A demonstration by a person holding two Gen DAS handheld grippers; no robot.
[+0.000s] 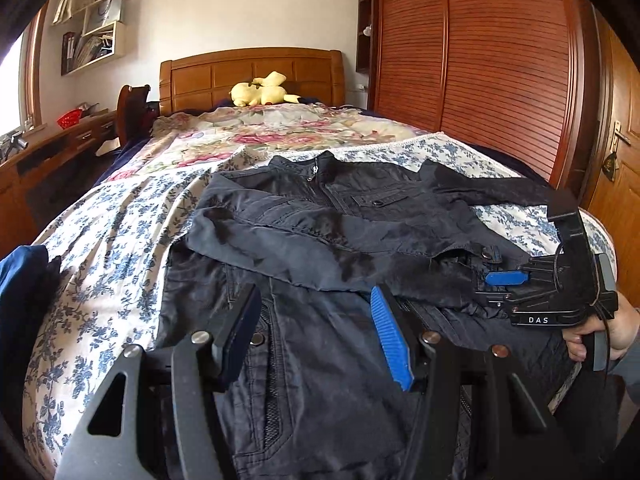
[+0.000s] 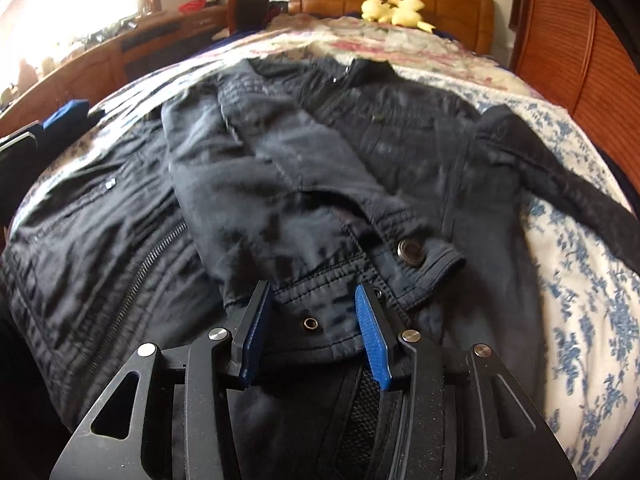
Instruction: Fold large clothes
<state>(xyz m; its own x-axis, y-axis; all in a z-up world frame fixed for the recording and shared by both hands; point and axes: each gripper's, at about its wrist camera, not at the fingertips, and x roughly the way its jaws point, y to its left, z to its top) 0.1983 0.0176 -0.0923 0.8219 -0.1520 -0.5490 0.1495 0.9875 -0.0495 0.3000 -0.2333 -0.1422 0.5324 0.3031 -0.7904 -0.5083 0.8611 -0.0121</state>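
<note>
We see a large dark navy jacket [image 1: 320, 216] of thin, slightly shiny fabric spread front-up on a bed covered by a white sheet with a blue flower print [image 1: 100, 248]. Its collar [image 1: 320, 160] points toward the wooden headboard [image 1: 248, 76], and its hem lies nearest us. 1 sleeve is folded across the chest, and its cuff with a metal snap button [image 2: 410, 250] lies over the lower front of the jacket. The other sleeve [image 1: 492, 188] stretches out sideways over the sheet.

Our left hand-held gripper [image 1: 316, 336] hangs over the lower front of the jacket with its 2 blue-padded fingers apart and nothing between them; we cannot tell whether the tips touch the cloth. Our right hand-held gripper [image 2: 316, 332] sits low at the folded cuff, near the jacket's zip. Its fingers stand apart on either side of the cuff's edge, where a small brass eyelet [image 2: 309, 323] shows, and the pads do not press on the fabric. In the left wrist view the same gripper appears at the right, with a hand [image 1: 600, 332] around its handle.

A yellow plush toy [image 1: 260, 90] lies by the headboard on a pink-flowered quilt [image 1: 248, 132]. A reddish-brown slatted wardrobe [image 1: 480, 60] stands beside the bed.
</note>
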